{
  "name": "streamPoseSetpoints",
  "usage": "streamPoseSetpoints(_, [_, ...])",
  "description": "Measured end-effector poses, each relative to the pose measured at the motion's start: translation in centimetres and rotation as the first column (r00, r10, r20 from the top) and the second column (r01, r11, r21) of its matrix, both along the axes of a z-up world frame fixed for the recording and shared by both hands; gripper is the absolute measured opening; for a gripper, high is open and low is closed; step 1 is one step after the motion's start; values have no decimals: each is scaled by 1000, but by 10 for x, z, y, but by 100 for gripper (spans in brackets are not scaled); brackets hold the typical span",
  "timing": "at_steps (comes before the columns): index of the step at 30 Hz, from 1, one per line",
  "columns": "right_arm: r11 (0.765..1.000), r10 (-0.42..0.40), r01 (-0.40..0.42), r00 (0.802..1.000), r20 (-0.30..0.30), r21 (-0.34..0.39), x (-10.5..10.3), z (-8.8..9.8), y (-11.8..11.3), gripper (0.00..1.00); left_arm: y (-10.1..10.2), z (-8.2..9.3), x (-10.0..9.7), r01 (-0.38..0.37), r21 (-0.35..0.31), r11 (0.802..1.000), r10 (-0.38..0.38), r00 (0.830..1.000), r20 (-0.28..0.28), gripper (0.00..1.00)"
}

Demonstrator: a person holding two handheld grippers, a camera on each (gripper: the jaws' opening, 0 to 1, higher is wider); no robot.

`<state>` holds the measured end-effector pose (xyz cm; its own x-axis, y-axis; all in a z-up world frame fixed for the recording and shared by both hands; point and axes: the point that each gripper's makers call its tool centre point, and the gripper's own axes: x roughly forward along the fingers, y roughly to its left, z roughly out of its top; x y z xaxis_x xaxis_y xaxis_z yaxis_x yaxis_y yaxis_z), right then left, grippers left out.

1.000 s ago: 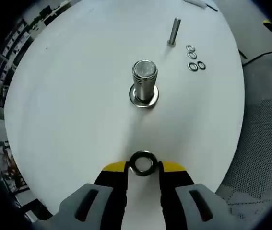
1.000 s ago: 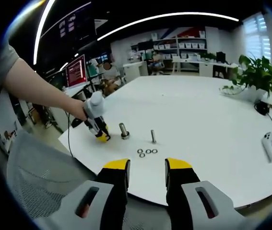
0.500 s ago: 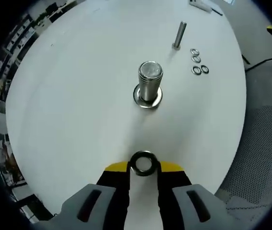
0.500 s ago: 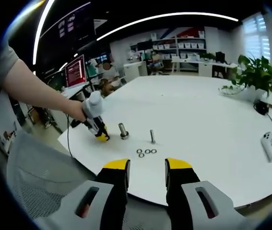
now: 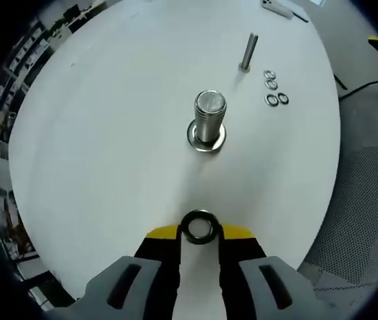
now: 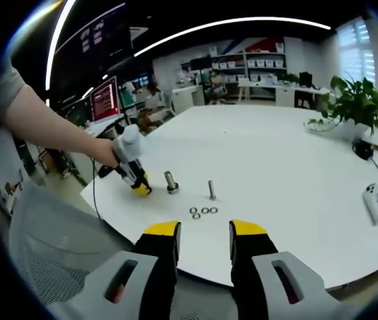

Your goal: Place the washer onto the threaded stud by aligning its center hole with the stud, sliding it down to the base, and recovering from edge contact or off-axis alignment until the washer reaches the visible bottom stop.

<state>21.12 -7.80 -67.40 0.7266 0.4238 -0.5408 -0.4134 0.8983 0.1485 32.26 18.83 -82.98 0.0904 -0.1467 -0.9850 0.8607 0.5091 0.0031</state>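
Left gripper view: my left gripper (image 5: 199, 230) clamps one washer (image 5: 199, 227) between its two yellow-tipped jaws, the ring lying flat with its hole open toward the camera. Ahead on the white table (image 5: 95, 133) stand two studs. The thick stud (image 5: 209, 120) is upright on a round base, straight beyond the washer but well apart from it. The thin stud (image 5: 247, 52) stands farther off, up and to the right. Just beside that one lie four small washers (image 5: 273, 89) in a loose cluster (three close together, one slightly off).

In the right gripper view, my right gripper (image 6: 204, 235) hangs off the near edge of the table (image 6: 295, 173) with its jaws apart and nothing between them. From here I count the same two studs, the thick stud (image 6: 171, 181) and the thin stud (image 6: 211, 190), with the small washers (image 6: 204, 212) in front of them. My left gripper (image 6: 135, 181) is at the left, tip down near the thick stud, just short of touching it; the washer is too small to make out here.
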Motion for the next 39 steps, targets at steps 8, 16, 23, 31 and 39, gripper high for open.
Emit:
streamPoseSetpoints(8, [1000, 1, -1, 1000, 2, 1, 0, 0, 0, 31, -11, 21, 10, 27, -38, 999, -25, 999, 40, 19])
streamPoseSetpoints(16, [1000, 1, -1, 1000, 2, 2, 0, 0, 0, 31, -30, 47, 23, 68, -76, 995, -62, 995, 79, 19])
streamPoseSetpoints(23, [1000, 1, -1, 1000, 1, 1, 0, 0, 0, 31, -49, 66, 31, 111, -99, 989, -100, 989, 108, 19])
streamPoseSetpoints(31, [1000, -1, 1, 1000, 3, 2, 0, 1, 0, 32, -67, 67, 31, 137, -113, 984, -124, 986, 114, 19])
streamPoseSetpoints(39, [1000, -7, 7, 1000, 4, 1, 0, 1, -1, 31, -79, 61, 34, 171, -100, 980, -159, 981, 110, 19])
